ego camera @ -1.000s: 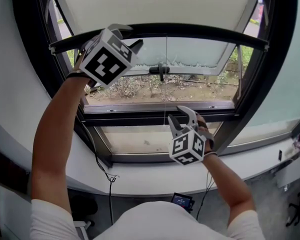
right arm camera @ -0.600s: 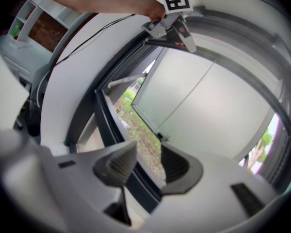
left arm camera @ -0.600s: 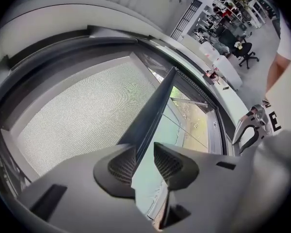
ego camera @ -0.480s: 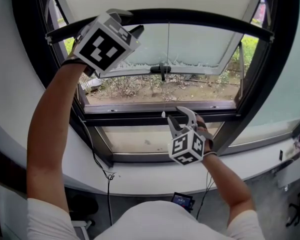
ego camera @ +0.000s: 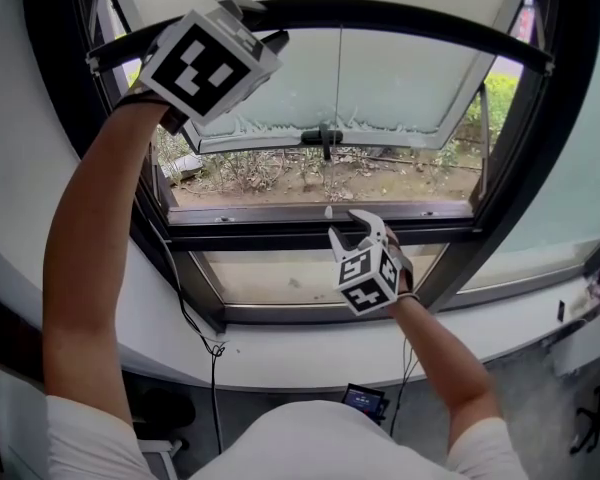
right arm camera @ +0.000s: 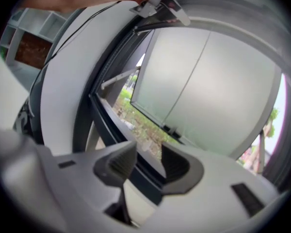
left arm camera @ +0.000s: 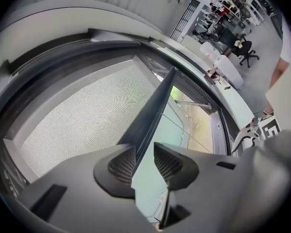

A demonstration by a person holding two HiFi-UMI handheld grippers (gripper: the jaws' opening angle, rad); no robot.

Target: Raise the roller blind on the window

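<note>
Left gripper [left arm camera: 144, 157]: held high at the window's upper left. Jaws released, with a narrow gap between them.
Bottom bar [left arm camera: 157, 101]: the dark rail of the blind runs straight away from the gap between the left gripper's jaws. Its near end meets the tip of the jaw on the left of the left gripper view. Pale glass shows between the bar and the other jaw, so it is not clamped from both sides.
Roller blind [left arm camera: 82, 125]: the meshed fabric lies beyond those jaws and to their left, on the far side of the bar. The panes below the bar are uncovered.
Right gripper [right arm camera: 148, 161]: held low, well below the bar. Jaws released, with nothing between them.
Window frame [ego camera: 260, 236]: its dark crossbar passes behind the gap in the right gripper's jaws.
Pull cord [ego camera: 338, 108]: a thin line hanging down in front of the glass. Its small end piece sits just beyond the right jaws' tips, not between them.
</note>
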